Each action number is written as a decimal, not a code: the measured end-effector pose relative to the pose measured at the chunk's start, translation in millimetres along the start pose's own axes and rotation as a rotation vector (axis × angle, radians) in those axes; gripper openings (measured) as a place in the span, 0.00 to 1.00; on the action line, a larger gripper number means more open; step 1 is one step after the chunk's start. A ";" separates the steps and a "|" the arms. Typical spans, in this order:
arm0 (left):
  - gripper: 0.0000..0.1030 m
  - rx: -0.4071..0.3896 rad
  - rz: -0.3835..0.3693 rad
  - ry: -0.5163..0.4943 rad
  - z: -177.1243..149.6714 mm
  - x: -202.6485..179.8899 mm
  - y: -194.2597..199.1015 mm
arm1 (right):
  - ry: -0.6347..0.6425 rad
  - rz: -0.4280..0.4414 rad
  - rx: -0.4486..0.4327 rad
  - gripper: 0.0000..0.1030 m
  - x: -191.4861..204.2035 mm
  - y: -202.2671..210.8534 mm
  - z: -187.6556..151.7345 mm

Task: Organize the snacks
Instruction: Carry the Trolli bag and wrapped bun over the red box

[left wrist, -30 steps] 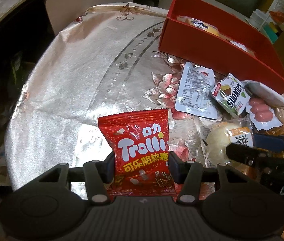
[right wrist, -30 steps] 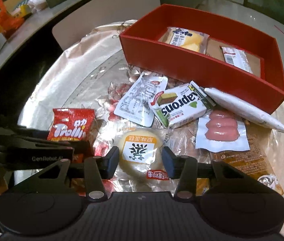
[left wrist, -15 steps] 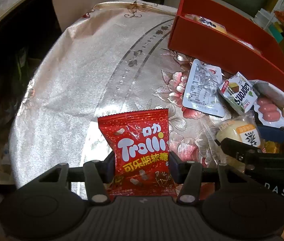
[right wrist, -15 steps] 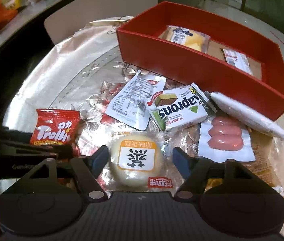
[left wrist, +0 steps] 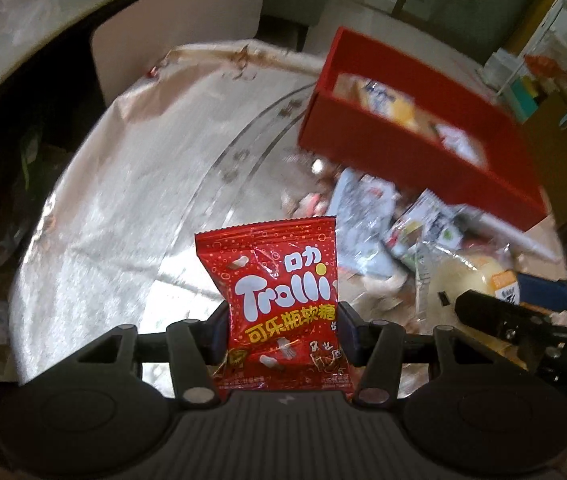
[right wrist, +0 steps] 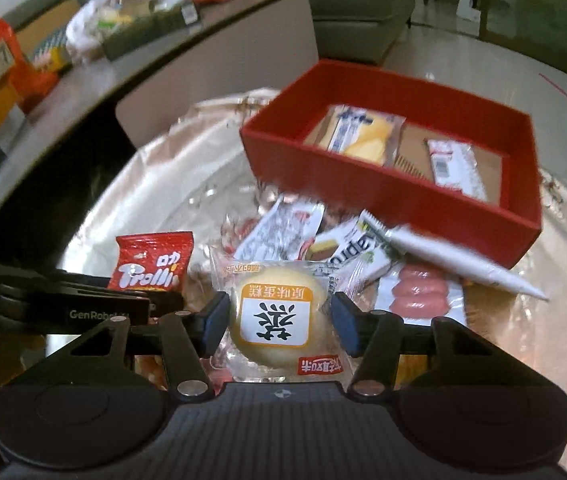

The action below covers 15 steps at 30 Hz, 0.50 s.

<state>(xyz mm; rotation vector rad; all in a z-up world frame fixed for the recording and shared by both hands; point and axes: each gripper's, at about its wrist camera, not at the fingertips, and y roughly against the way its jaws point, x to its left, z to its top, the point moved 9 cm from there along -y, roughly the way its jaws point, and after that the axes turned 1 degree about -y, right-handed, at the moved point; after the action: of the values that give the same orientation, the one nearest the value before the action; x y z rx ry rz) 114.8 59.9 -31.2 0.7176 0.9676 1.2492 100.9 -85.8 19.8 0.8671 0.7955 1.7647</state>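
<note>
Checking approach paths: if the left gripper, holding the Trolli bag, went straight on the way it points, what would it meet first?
Probably the bare shiny tablecloth. The left gripper is shut on the Trolli bag, and beyond the bag nothing else seems to lie in that line; the red box sits off to the right. Depth is uncertain.

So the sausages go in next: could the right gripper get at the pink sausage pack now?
Probably not yet: the right gripper is closing around the round cake, though the sausage pack lies uncovered beside it.
</note>
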 end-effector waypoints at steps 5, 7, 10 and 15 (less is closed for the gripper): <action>0.45 -0.053 -0.042 -0.014 20.8 -20.3 12.0 | -0.023 0.009 -0.045 0.61 -6.8 15.0 10.5; 0.45 -0.071 -0.041 -0.028 27.2 -27.2 14.5 | -0.032 0.011 -0.060 0.61 -9.9 19.6 14.4; 0.45 -0.092 -0.044 -0.044 38.3 -39.0 16.3 | -0.051 0.009 -0.086 0.61 -16.8 25.6 22.2; 0.45 -0.120 -0.060 -0.068 53.8 -57.6 18.5 | -0.085 0.001 -0.125 0.61 -30.3 32.5 35.8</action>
<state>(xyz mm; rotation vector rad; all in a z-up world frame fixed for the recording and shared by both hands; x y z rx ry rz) 152.8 10.4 20.3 0.6287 0.8453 1.2125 123.6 -119.8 59.6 0.8532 0.6228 1.7464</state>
